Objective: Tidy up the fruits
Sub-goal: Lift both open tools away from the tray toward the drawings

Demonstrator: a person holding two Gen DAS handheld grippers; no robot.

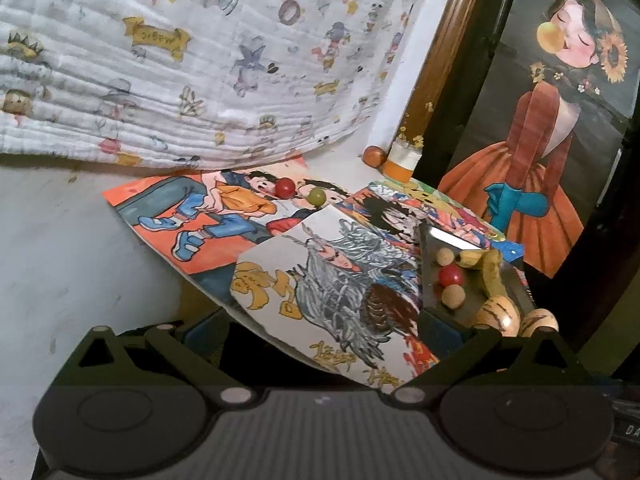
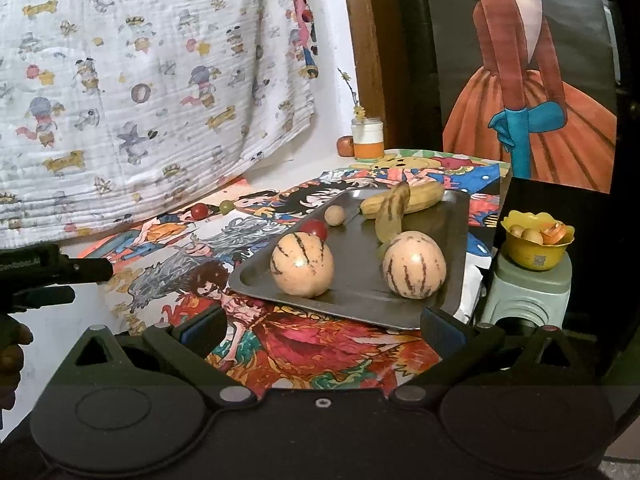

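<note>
A steel tray [image 2: 360, 268] lies on colourful drawings. It holds two striped melons [image 2: 302, 266] [image 2: 414, 264], two bananas [image 2: 404, 198], a red tomato [image 2: 314, 228] and a tan ball fruit [image 2: 334, 215]. A second red tomato [image 1: 285, 187] and a green fruit [image 1: 316, 197] sit off the tray on a drawing. My right gripper [image 2: 322, 326] is open just before the tray's near edge, holding nothing. My left gripper [image 1: 320, 330] is open and empty, well short of the loose fruits, with the tray [image 1: 430, 264] to its right.
A jar [image 2: 368, 138] and an orange-brown fruit [image 2: 345, 146] stand by the back wall. A yellow bowl [image 2: 536, 246] of small fruit rests on a stool [image 2: 528, 292] right of the table. A printed cloth [image 1: 180, 60] hangs behind. The left gripper's fingers [image 2: 80, 270] show at the left.
</note>
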